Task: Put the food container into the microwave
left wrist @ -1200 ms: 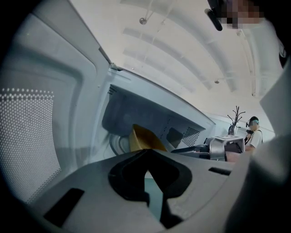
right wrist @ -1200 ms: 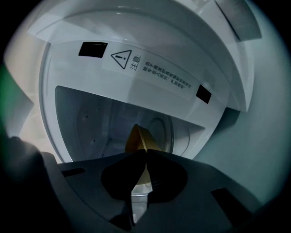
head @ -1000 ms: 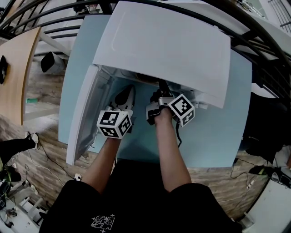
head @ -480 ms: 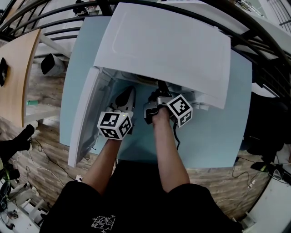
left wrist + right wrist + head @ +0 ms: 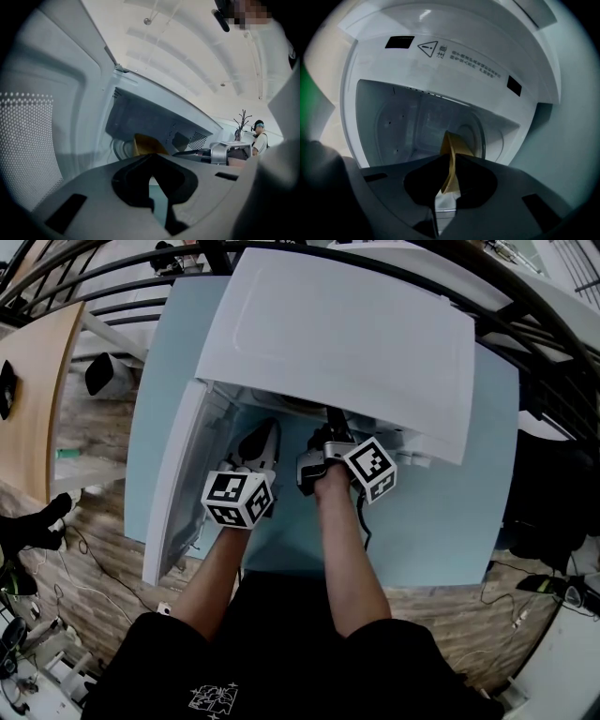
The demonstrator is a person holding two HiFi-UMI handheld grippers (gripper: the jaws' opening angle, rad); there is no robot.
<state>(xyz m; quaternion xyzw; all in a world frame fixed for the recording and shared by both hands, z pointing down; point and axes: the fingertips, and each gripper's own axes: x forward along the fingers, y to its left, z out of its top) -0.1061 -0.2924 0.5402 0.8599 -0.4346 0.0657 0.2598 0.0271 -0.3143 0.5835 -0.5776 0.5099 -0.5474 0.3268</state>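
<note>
Head view: white microwave (image 5: pixel 347 334) sits on a light blue table (image 5: pixel 441 512). Its door (image 5: pixel 178 474) hangs open on the left side. Both forearms reach toward the opening.

Right gripper (image 5: pixel 328 432): tip lies under the front edge of the microwave top, at the mouth of the cavity. In the right gripper view, the right gripper (image 5: pixel 449 183) has its fingers closed on the thin edge of a tan food container (image 5: pixel 451 164). The container stands up between the fingers, with the white cavity (image 5: pixel 417 122) straight behind it. A warning label (image 5: pixel 433 47) runs along the frame above the opening.

Left gripper (image 5: pixel 260 444): just beside the right one, on the door side, tip also at the opening. In the left gripper view, the left gripper (image 5: pixel 152 180) has its fingers drawn nearly together. Only a thin slit shows between them, and nothing is held in it. The perforated door panel (image 5: pixel 28 140) fills the left of that view.

Container position: the left gripper view shows the food container (image 5: pixel 146 145) inside the cavity opening, near a round rim at the back. The head view does not show it; the microwave top covers it. Cannot tell whether it rests on the cavity floor or hangs clear of it.
</note>
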